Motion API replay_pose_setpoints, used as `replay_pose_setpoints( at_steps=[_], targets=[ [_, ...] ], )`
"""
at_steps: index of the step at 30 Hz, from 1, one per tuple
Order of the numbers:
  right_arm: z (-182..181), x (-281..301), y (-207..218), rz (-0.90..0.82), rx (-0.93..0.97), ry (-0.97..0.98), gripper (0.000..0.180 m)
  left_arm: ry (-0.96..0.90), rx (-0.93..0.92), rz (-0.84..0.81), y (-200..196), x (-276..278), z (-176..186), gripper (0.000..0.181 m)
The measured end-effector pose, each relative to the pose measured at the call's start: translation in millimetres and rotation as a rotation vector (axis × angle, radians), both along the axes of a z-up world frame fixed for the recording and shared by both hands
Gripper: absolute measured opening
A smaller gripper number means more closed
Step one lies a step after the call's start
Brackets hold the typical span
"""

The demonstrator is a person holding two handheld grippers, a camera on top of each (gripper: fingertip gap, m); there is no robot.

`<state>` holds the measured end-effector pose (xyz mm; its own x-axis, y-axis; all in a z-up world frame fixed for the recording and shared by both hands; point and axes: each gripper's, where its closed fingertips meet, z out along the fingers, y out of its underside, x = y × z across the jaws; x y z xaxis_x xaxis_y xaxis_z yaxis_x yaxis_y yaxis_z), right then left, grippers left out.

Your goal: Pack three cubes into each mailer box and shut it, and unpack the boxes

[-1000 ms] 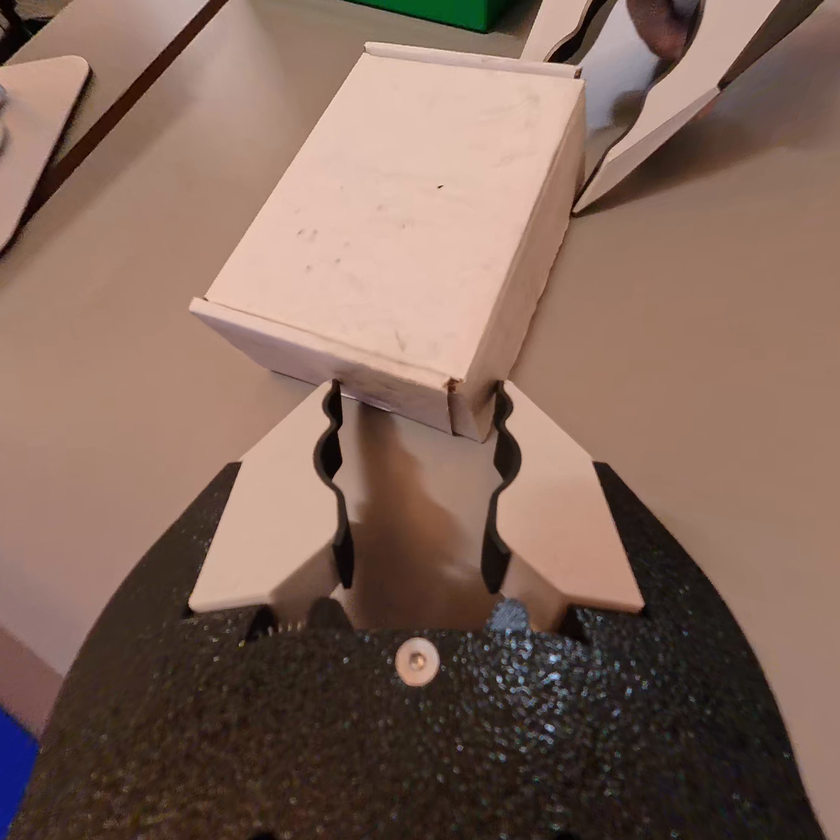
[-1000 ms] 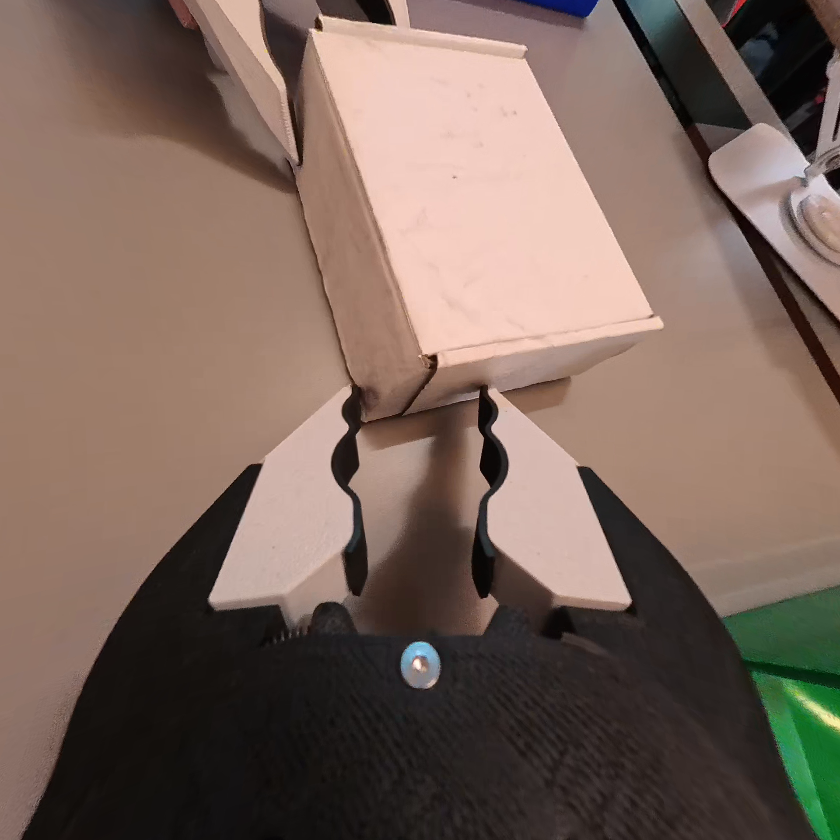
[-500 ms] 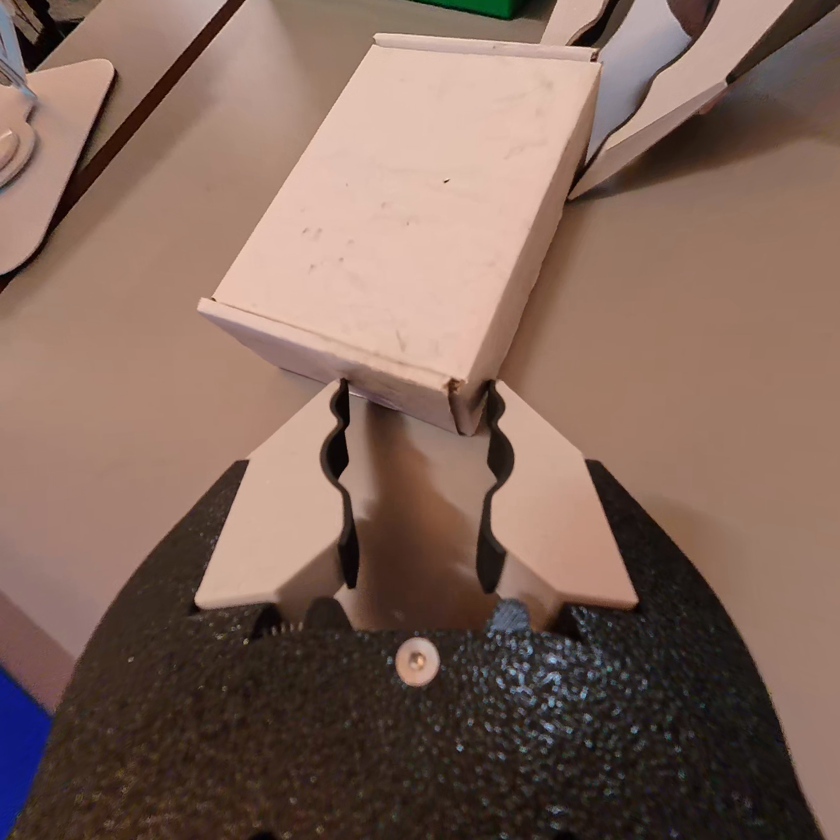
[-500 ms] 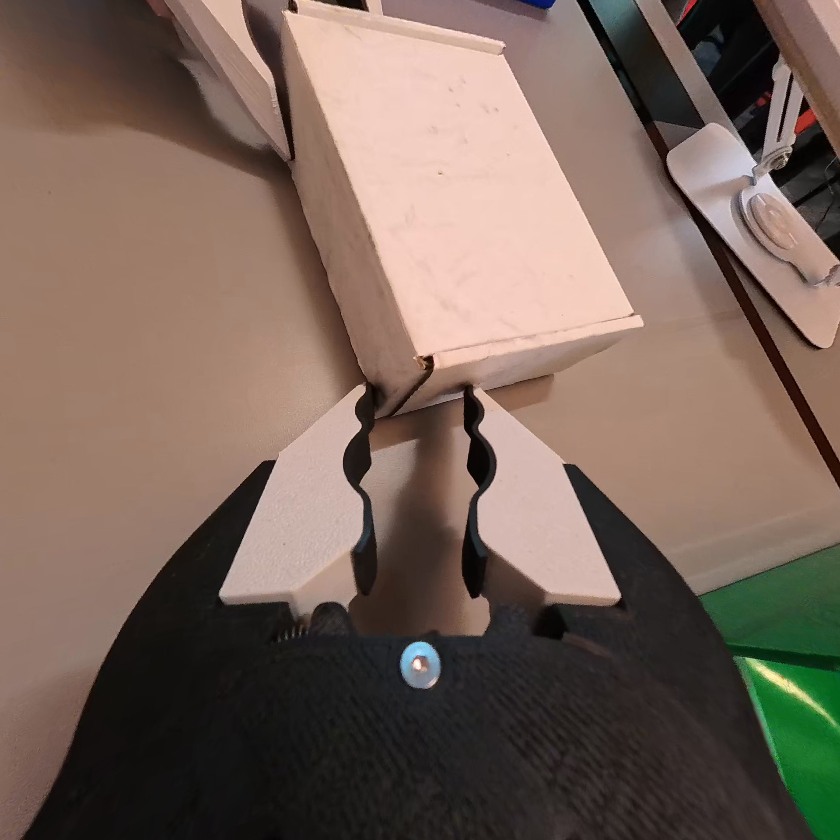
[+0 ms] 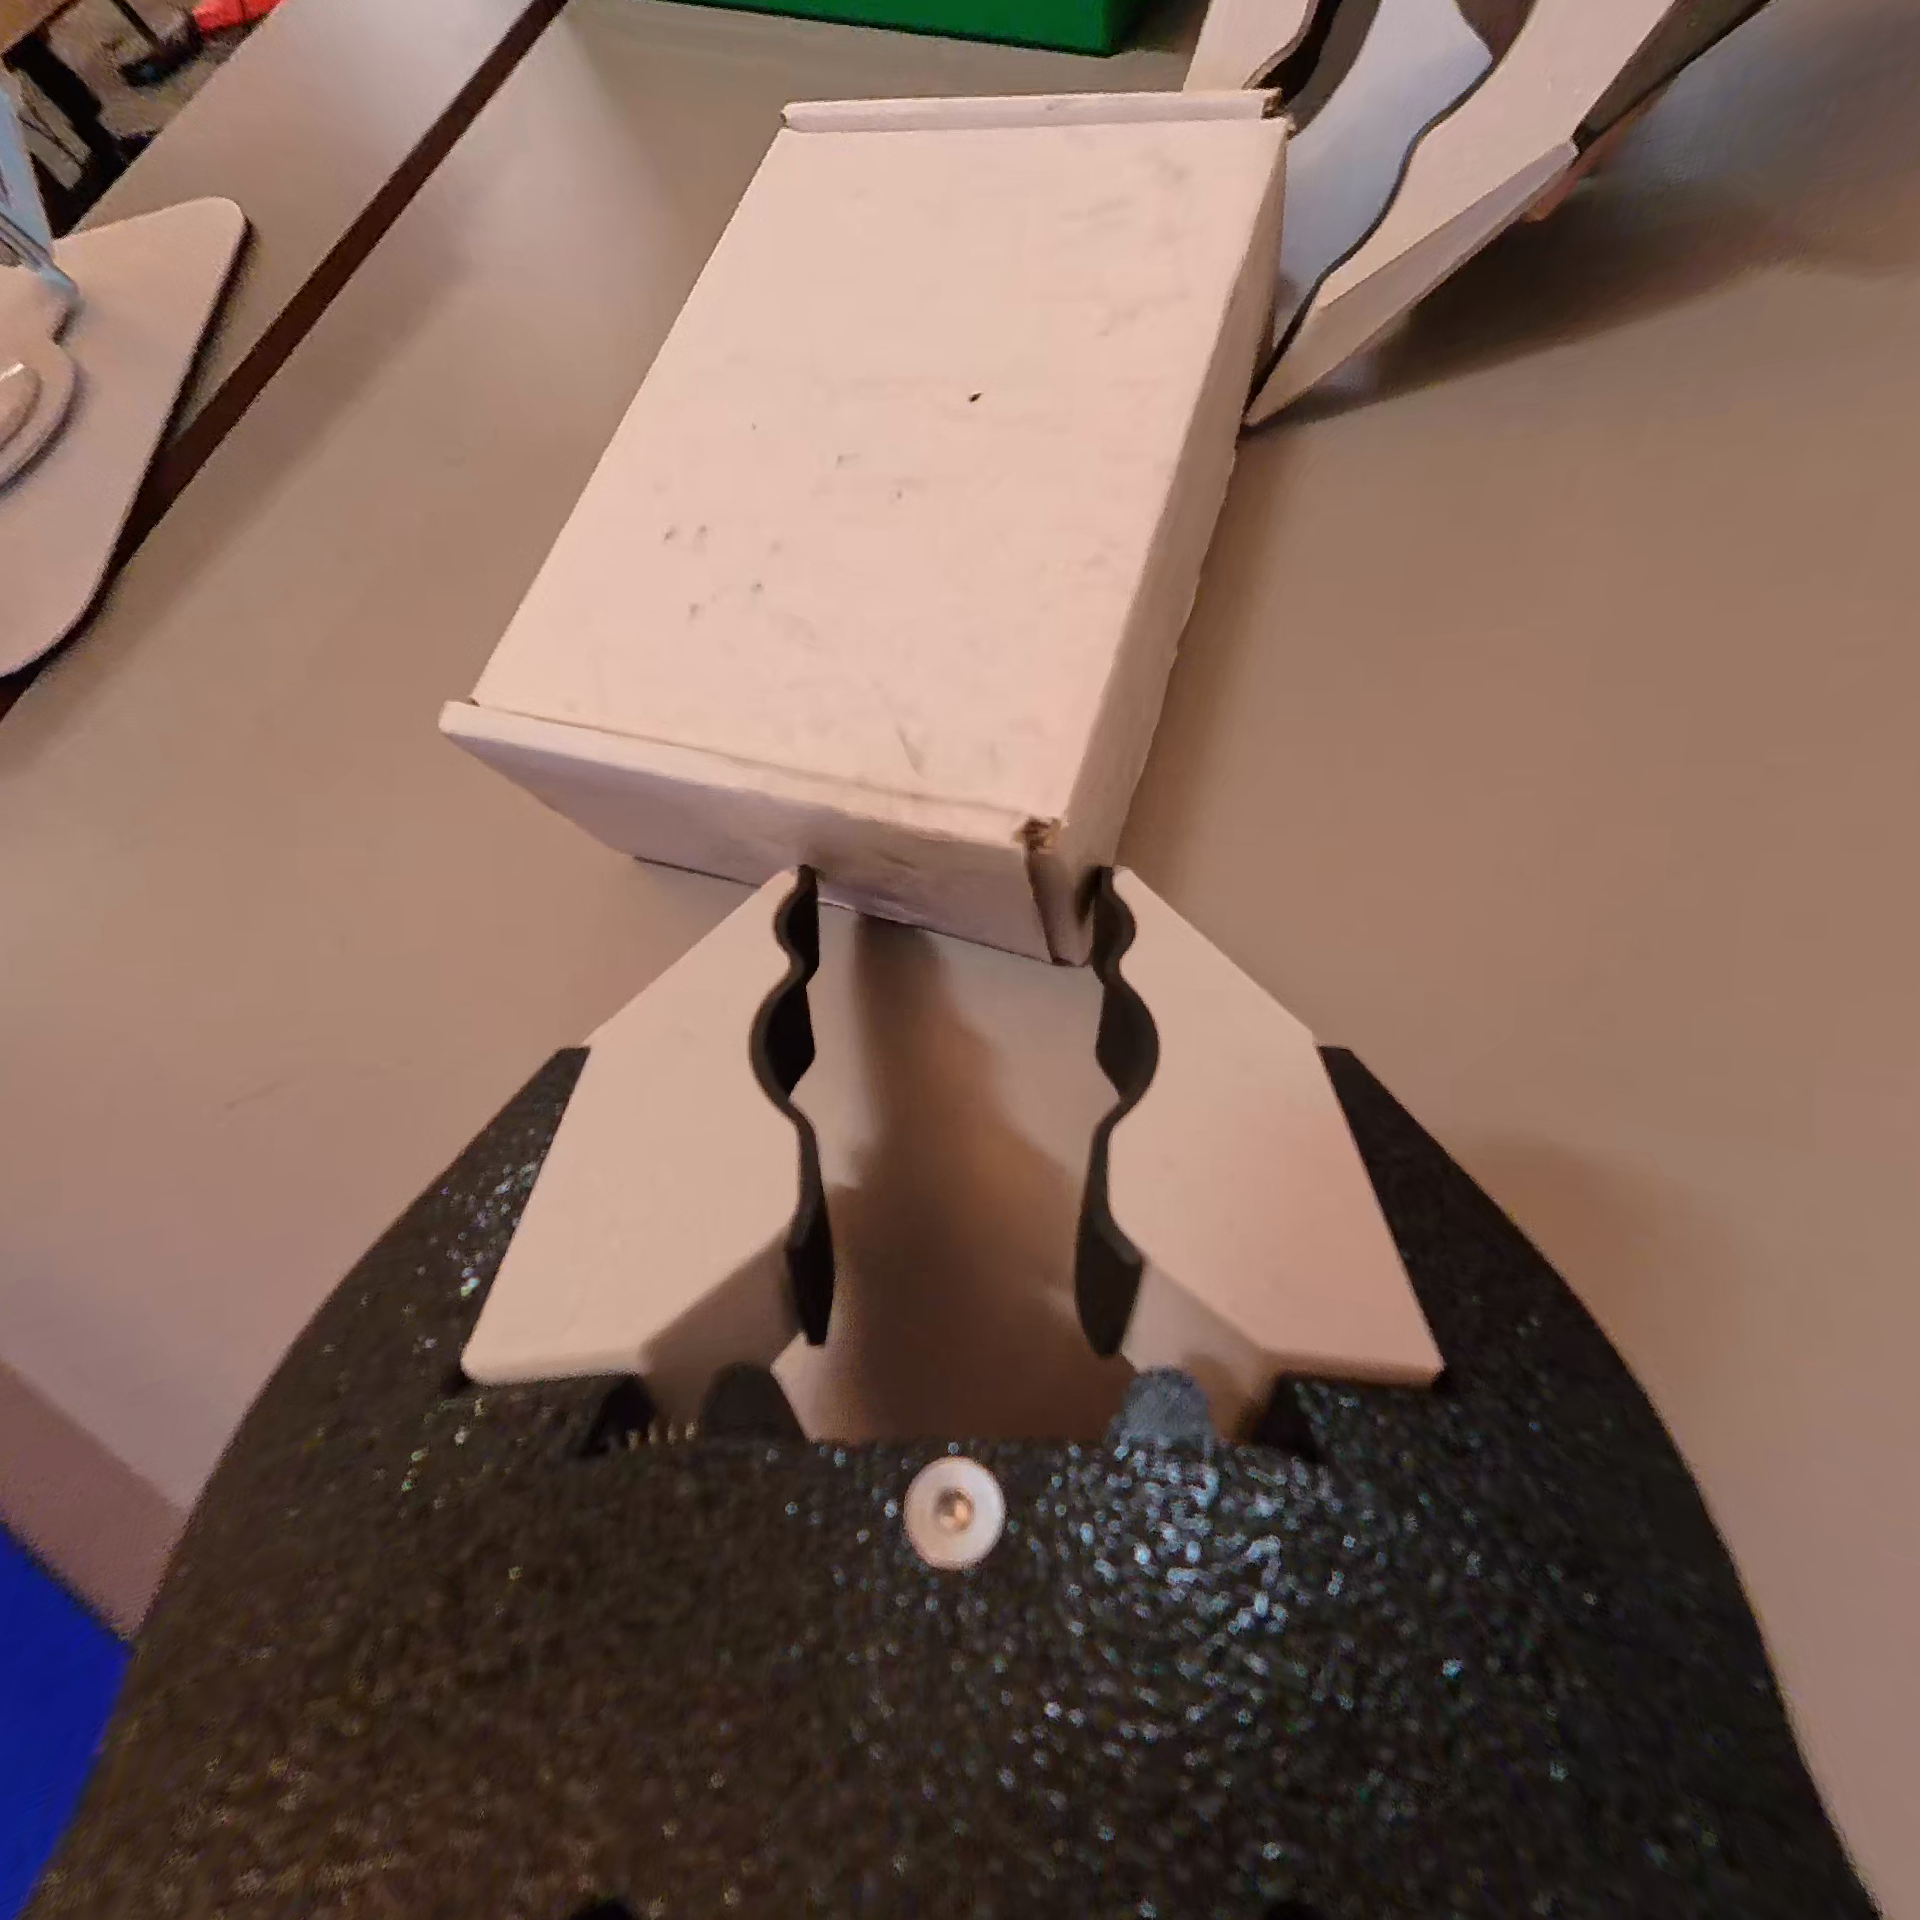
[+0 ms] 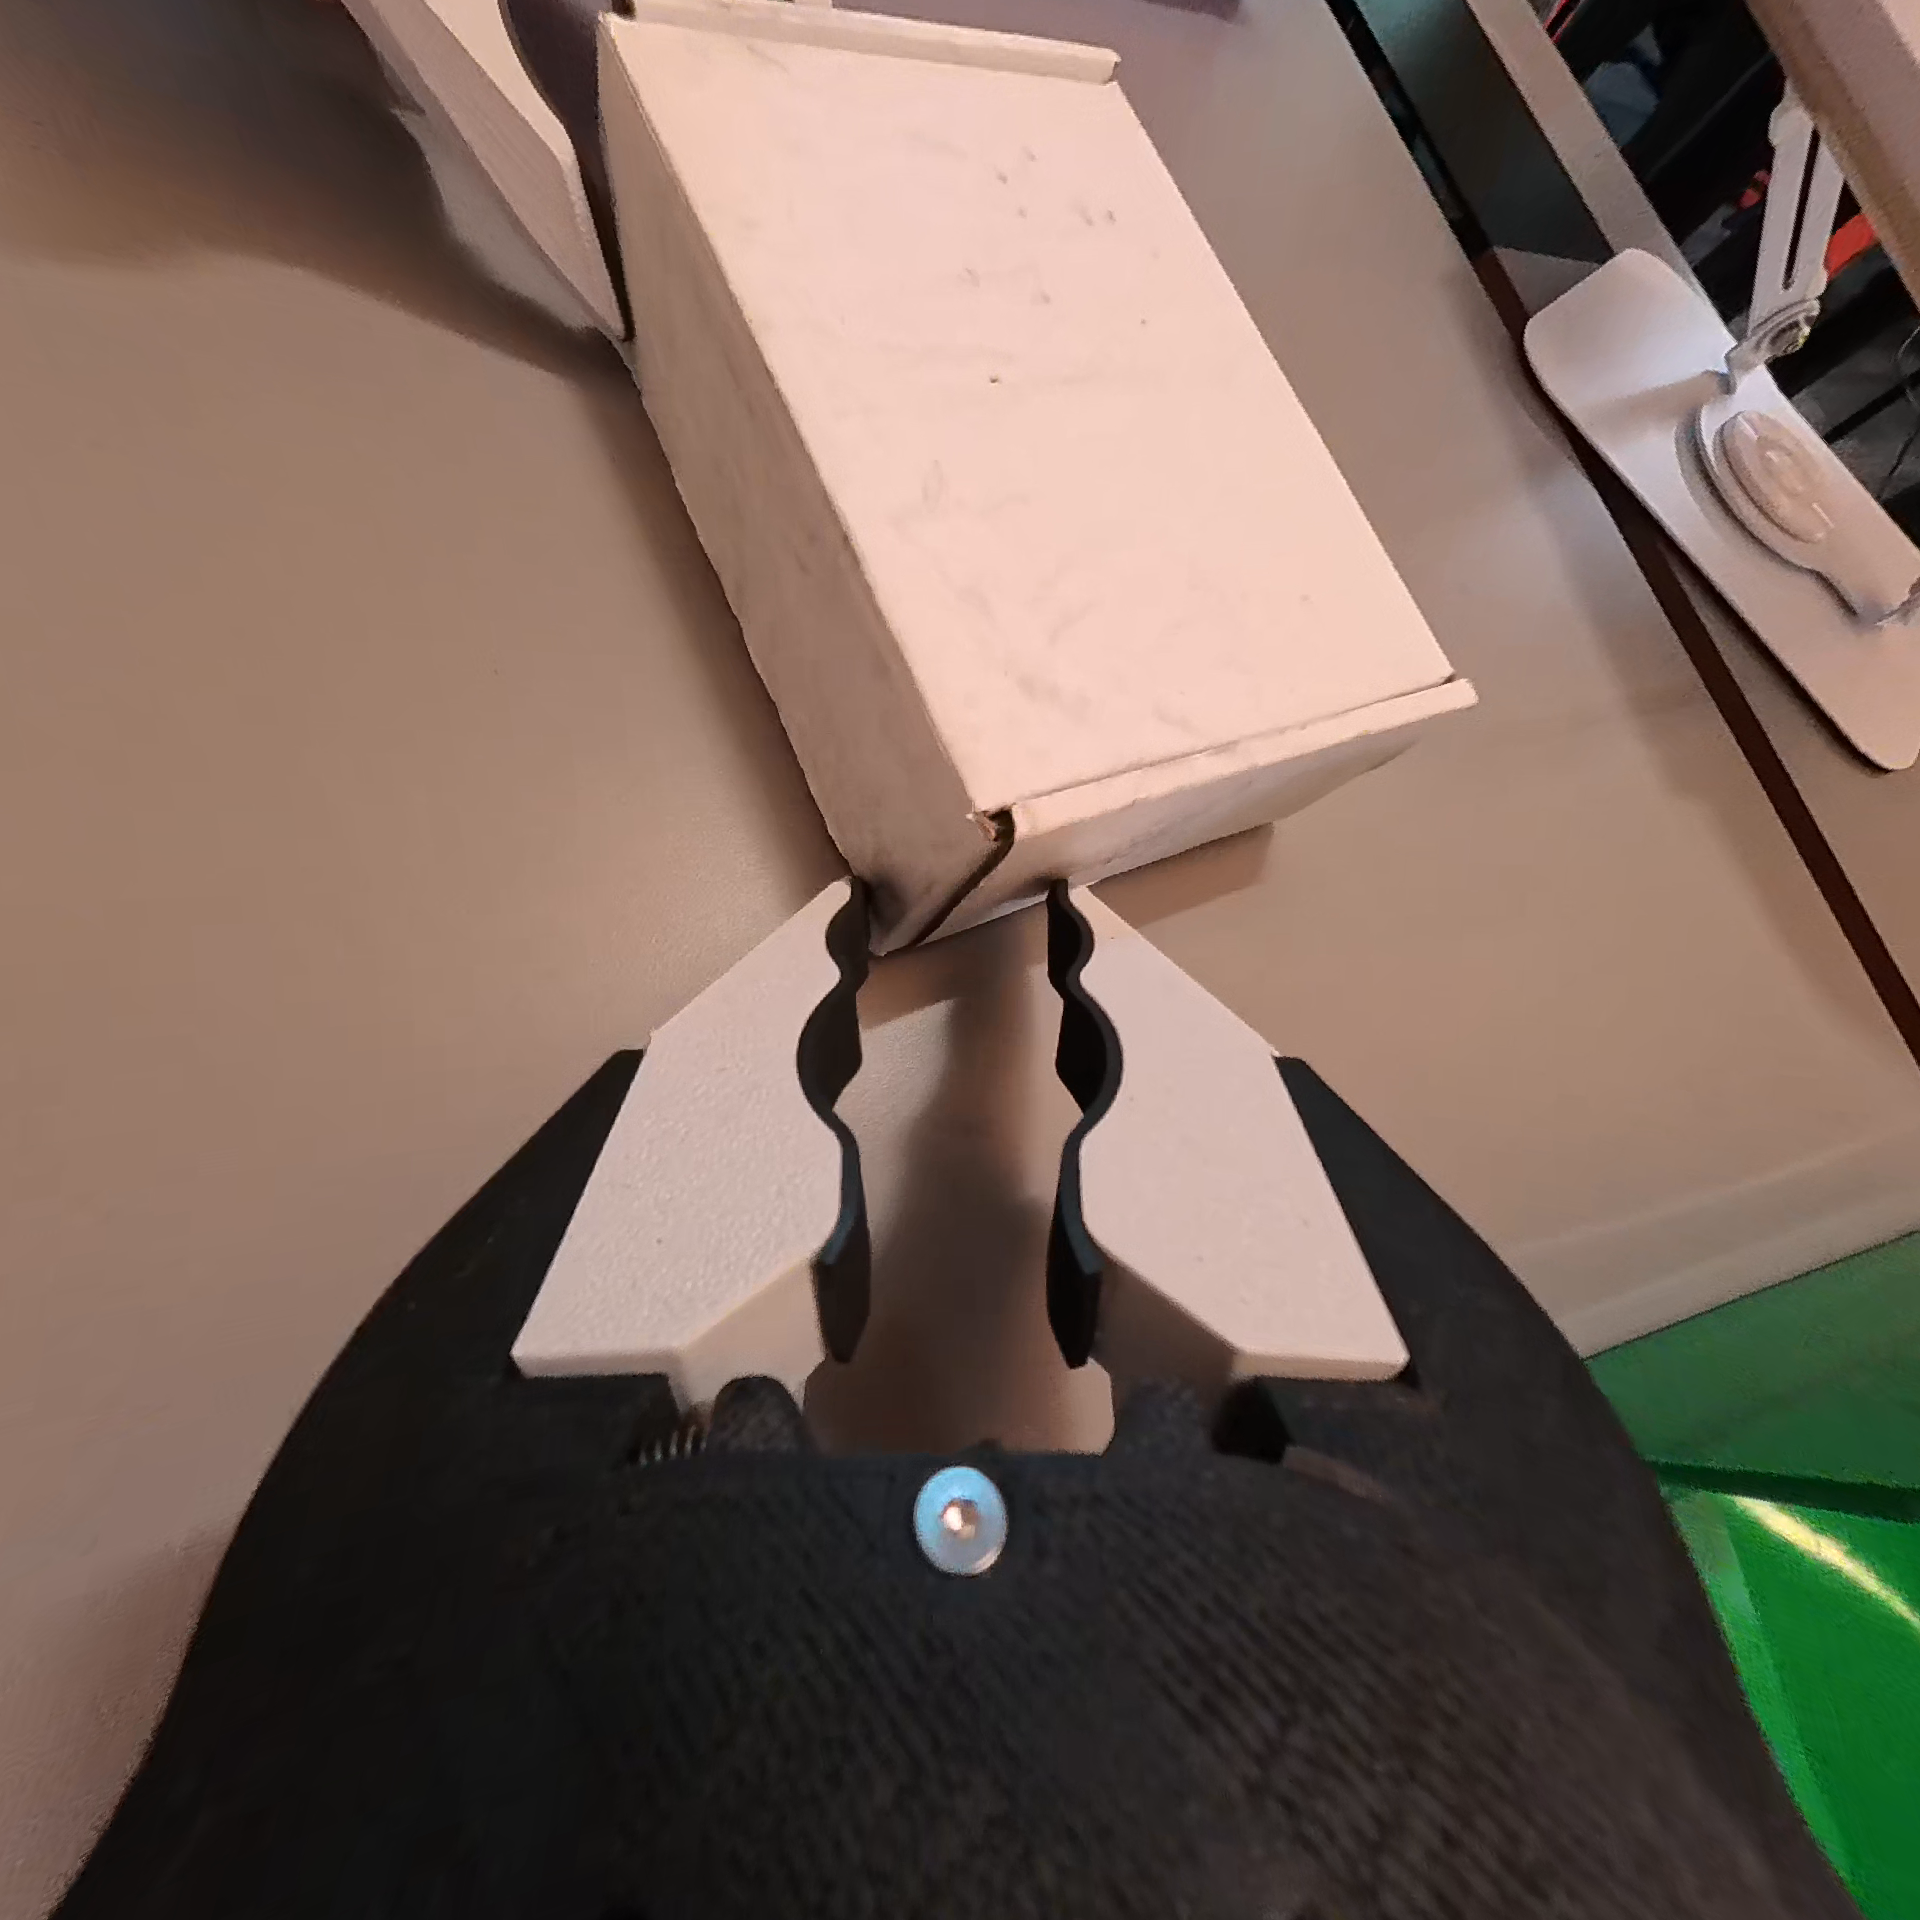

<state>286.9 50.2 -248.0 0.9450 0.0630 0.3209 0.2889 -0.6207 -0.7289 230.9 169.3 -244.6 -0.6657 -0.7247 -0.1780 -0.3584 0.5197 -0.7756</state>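
Note:
A closed white mailer box [image 5: 914,499] lies flat on the beige table [image 5: 1558,831]. My left gripper [image 5: 951,894] is open, with its fingertips against the box's near end at the right corner. The box also shows in the right wrist view [image 6: 1018,457]. My right gripper [image 6: 954,899] is open, narrower than the left, with its fingertips at the opposite end's left corner. Each gripper shows at the far end in the other's view, the right gripper [image 5: 1455,177] and the left gripper [image 6: 499,177]. No cubes are in view, and the box's contents are hidden.
A white stand base [image 6: 1714,468] sits on a neighbouring table across a dark gap, and it also shows in the left wrist view [image 5: 104,416]. A green bin [image 6: 1766,1475] is near the table edge. A blue object [image 5: 42,1714] is at the bottom left.
Both grippers' jaws have narrowed a little. The box has turned slightly on the table between them, and both grippers stay at its two ends.

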Motion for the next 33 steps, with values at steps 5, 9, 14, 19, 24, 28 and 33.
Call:
replay_pose_setpoints(
  at_steps=[5,9,14,19,24,28,33],
  targets=[
    [-1,0,0,0.001,-0.003,-0.001,0.031,0.009,0.003,0.007,0,0,-1,0.042],
    [-1,1,0,-0.003,-0.006,0.007,0.031,-0.002,0.02,0.014,0,2,-2,0.041],
    [10,5,-8,-0.071,0.002,-0.058,0.066,0.013,-0.003,0.0,-2,1,-1,0.069],
    [76,-4,13,-0.05,0.06,-0.022,0.109,-0.06,-0.16,0.06,1,8,22,0.09],
    [40,0,74,0.14,-0.352,-0.043,0.128,-0.078,-0.264,0.075,-2,10,34,0.097],
    [7,-10,92,0.237,-0.591,0.012,0.143,-0.125,-0.227,0.082,-1,3,36,0.098],
    [-11,-1,92,0.244,-0.701,-0.024,0.141,-0.151,-0.266,0.103,4,4,43,0.097]
  ],
)
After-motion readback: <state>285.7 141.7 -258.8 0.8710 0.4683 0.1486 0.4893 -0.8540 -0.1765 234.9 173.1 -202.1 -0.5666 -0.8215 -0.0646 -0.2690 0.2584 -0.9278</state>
